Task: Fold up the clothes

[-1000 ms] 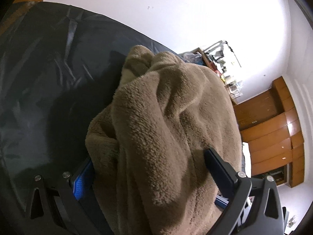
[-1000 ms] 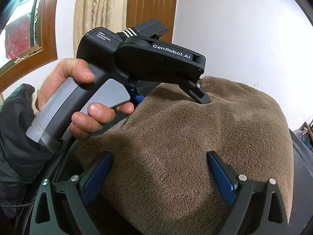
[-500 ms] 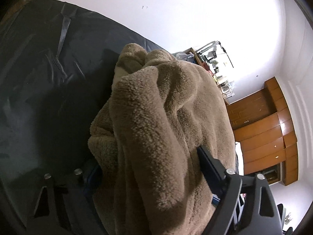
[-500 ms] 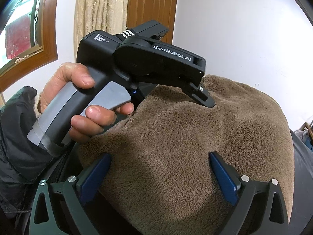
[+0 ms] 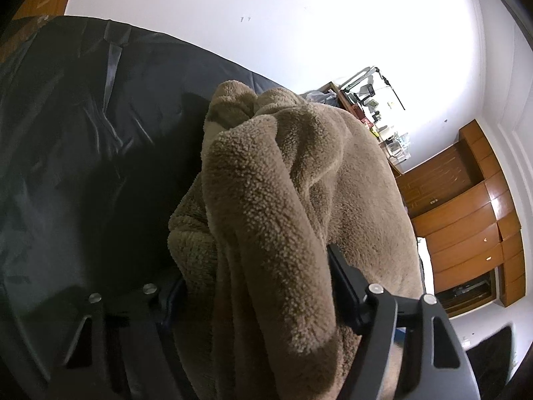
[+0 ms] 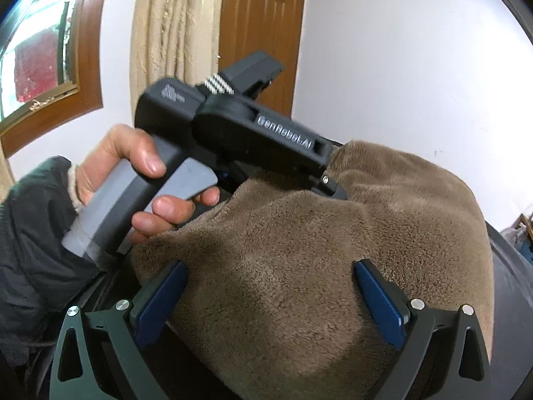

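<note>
On the dark cover (image 5: 66, 133): brown fleece garment (image 5: 299, 166), heaped and rumpled, not yet laid flat, with no tidy fold to be made out; early in the task by the look of it, at the gathering-and-gripping step.

Around one thick ridge of the fleece: left tongs (image 5: 256, 276), jaws just now closing, near finger sunk into the pile, far finger hidden behind the cloth; gripping that ridge, so far as can be judged.

Lower on the heap, in the right wrist view: right tongs (image 6: 269, 293) standing wide, blue inner faces bare, fleece mounded between them but not pinched; open, then. Beyond them, a hand (image 6: 133, 183) squeezing the handle of the left tongs.

Next, probably: finish the left pinch until firm; close the right tongs on a matching edge, well apart from the left grip; lift and spread to find the garment's shape before any fold. Calls for a deep bite; plush this thick compresses and may slip from a shallow one. Edges and seams impossible to tell apart in the bunching.
</note>
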The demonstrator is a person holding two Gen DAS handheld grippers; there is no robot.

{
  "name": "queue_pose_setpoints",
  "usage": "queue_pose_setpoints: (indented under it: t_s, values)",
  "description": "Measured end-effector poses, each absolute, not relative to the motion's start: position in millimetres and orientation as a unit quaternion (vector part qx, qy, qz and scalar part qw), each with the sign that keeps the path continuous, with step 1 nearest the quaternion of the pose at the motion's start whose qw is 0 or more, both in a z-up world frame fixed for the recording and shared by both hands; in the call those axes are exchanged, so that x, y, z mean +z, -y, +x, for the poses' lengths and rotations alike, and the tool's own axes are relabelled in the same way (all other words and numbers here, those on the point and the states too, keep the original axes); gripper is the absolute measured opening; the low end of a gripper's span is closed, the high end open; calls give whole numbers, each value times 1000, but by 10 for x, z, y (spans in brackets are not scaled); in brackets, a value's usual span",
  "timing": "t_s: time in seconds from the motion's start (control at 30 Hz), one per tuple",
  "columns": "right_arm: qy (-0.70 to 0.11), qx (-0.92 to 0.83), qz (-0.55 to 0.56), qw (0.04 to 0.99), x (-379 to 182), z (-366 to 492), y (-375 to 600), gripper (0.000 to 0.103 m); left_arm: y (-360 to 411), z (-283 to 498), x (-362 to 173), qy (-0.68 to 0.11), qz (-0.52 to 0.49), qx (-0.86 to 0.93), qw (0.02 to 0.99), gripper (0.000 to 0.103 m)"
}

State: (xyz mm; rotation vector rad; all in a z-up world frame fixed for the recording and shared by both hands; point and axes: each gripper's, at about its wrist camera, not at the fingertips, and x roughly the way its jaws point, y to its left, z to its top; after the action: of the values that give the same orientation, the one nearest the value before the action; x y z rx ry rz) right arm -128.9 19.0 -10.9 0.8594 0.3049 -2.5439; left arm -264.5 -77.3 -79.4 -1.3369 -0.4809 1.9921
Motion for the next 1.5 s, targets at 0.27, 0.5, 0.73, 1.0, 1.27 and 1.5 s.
queue_pose_setpoints:
  t_s: [0.27,0.5,0.73,1.0,1.27,1.5]
  values:
    - [78,-940,284,174,511,-1642,-1041,102,801,-2654,-827,187,-511,766,341,75]
    - [283,-881,360,122,-152,-2196,-2084,102,776,-2672,-814,186,-508,768,343,76]
    - [325,-841,382,204,-344,-2260,-2129,102,1032,-2549,-804,186,-507,768,345,76]
    - [322,-832,391,227,-425,-2211,-2170,102,1042,-2552,-801,186,-504,768,349,76]
    - [284,-843,394,231,-422,-2219,-2016,89,1046,-2566,-802,184,-502,769,350,76]
    - [250,-865,375,218,-331,-2161,-1918,65,1013,-2548,-792,181,-500,773,346,76]
